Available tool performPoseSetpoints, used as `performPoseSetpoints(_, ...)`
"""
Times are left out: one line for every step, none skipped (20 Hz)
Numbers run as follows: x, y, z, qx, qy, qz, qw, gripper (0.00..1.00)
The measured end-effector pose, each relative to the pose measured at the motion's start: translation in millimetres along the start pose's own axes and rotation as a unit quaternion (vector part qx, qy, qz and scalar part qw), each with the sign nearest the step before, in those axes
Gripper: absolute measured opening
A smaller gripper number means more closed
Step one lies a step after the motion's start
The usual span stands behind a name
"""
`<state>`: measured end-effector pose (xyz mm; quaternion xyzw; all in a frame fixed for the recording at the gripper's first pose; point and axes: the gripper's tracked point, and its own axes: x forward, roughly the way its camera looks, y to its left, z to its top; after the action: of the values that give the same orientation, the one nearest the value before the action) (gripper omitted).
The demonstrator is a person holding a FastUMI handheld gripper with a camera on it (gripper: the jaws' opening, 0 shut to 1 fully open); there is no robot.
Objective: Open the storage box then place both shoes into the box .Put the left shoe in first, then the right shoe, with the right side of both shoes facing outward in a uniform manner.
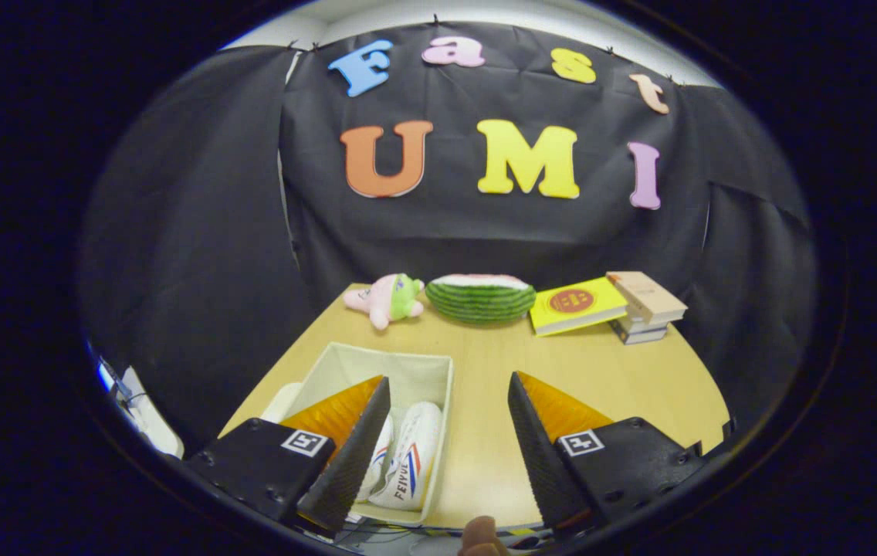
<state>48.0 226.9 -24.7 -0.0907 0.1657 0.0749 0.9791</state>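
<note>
Claw (448, 432) wide open, nothing between its two fingers (350, 455), just bare wooden table (485, 432) in the gap. Held up above the near side of the table, with a bit of a fingertip (479, 534) peeking up at the very bottom. Just past the left finger, half hidden by it, a white cloth storage box (408, 371), open on top, no lid to be seen. Inside the box, two white shoes (408, 455) with red and blue stripes, lying on their sides, snug together. Looks like both shoes already tucked in, so the job seems nearly done or done. Hard to tell which shoe is left and which is right, or which side faces out, since the finger covers part of them. Next, probably just lifting away with the claw kept open, no bumping the box. Farther back, near the black wall, a pink and green plush toy (388, 300), a watermelon slice toy (481, 297), a yellow book (576, 305), and a small stack of books (647, 307).
</note>
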Motion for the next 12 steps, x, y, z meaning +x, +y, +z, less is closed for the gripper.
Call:
performPoseSetpoints(-14.6, -6.0, 15.4, -0.001, -0.025, -0.002, 1.0, 0.98)
performPoseSetpoints(-27.8, -11.5, 29.4, -0.004, -0.045, -0.006, 0.999, 1.0)
performPoseSetpoints(-42.6, -18.5, 42.3, -0.005, -0.063, -0.009, 0.998, 1.0)
performPoseSetpoints(-53.3, -22.3, 50.9, -0.006, -0.076, -0.012, 0.997, 1.0)
performPoseSetpoints(-63.5, -27.1, 59.5, -0.005, -0.093, -0.015, 0.995, 1.0)
performPoseSetpoints(-75.0, -30.5, 65.5, -0.004, -0.104, -0.017, 0.994, 1.0)
performPoseSetpoints(-84.3, -33.7, 65.4, -0.003, -0.112, -0.016, 0.994, 1.0)
performPoseSetpoints(-93.1, -36.6, 63.8, -0.001, -0.117, -0.012, 0.993, 1.0)
performPoseSetpoints(-99.3, -41.9, 62.9, -0.001, -0.124, -0.013, 0.992, 1.0)
performPoseSetpoints(-103.0, -50.2, 62.8, -0.002, -0.135, -0.016, 0.991, 1.0)
performPoseSetpoints(-110.5, -56.4, 64.8, -0.005, -0.146, -0.018, 0.989, 1.0)
performPoseSetpoints(-117.1, -60.1, 63.4, -0.008, -0.156, -0.019, 0.988, 1.0)
